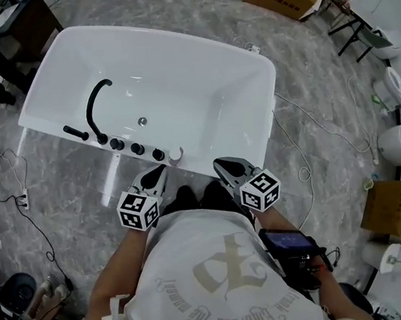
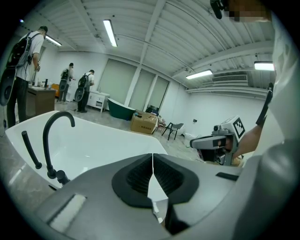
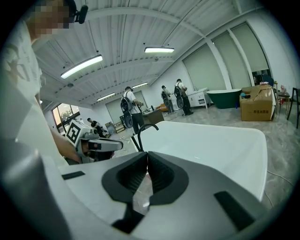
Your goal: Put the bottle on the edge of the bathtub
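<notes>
— Where's the bottle, and how will it handle?

— I can't find a bottle in any view. The bathtub (image 1: 268,73) is in front of me. Its near edge carries the black tap (image 1: 95,103) and a row of knobs (image 1: 137,148), and the far edge and right-hand corner look bare. No bottle stands on any part of the rim I can see. So I can't say whether it's heavy, full, glass or plastic. My guess is that a bottle will be round, smooth and likely slick near a bath. I'd take it across the body, below the shoulder, and not by the cap. I'd squeeze gently in case the wall is thin.

— And your tongs?

— Both are clenched on nothing. The left tongs (image 1: 154,175) have their tips meeting in a thin line with nothing between the ribbed pads. The right tongs (image 1: 229,165) are pressed together the same way, also empty. I'm holding both just short of the bathtub's near edge, side by side and touching nothing. The left pair is nearest the knobs.
</notes>
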